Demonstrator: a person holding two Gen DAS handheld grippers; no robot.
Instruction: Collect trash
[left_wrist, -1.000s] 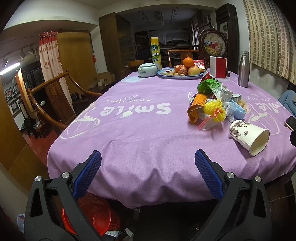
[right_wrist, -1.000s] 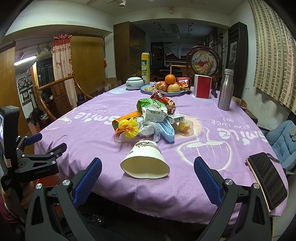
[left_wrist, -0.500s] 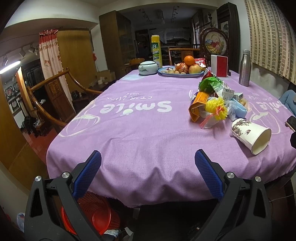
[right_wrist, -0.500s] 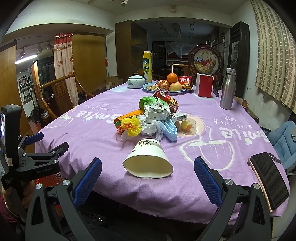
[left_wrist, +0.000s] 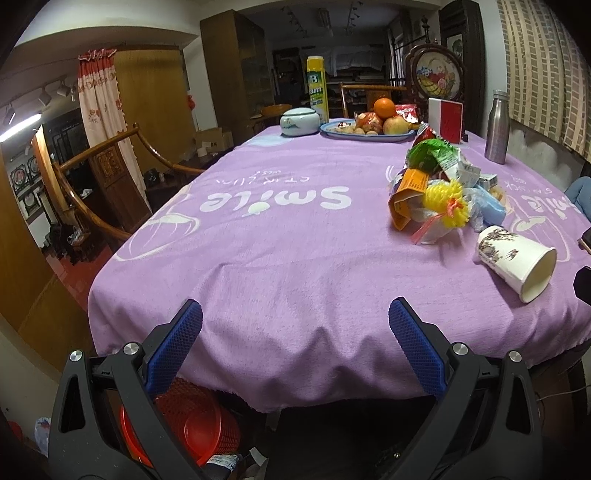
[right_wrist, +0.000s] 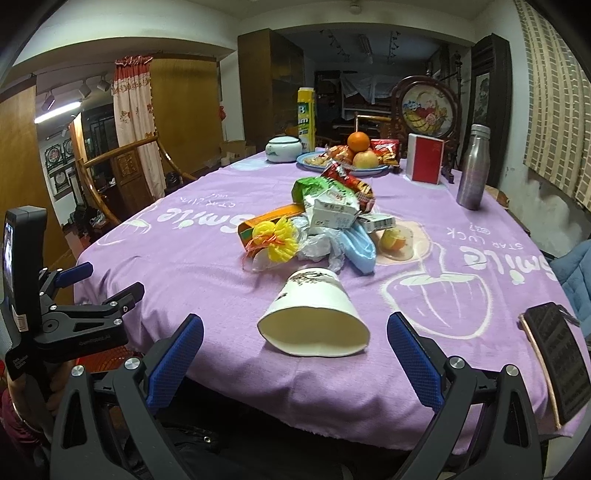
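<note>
Both grippers gape wide — ease your right gripper over the tipped paper cup, squeezing lightly so it doesn't crush.

The left gripper sits at the bottom of the frame, its blue-padded fingers spread wide with nothing between them, level with the near edge of the purple tablecloth. A paper cup lies on its side at right, mouth facing the lower right. Just above it, a heap of wrappers rests on the cloth. A fruit plate stands at upper centre. A red basket shows at lower left, below the table edge.
</note>
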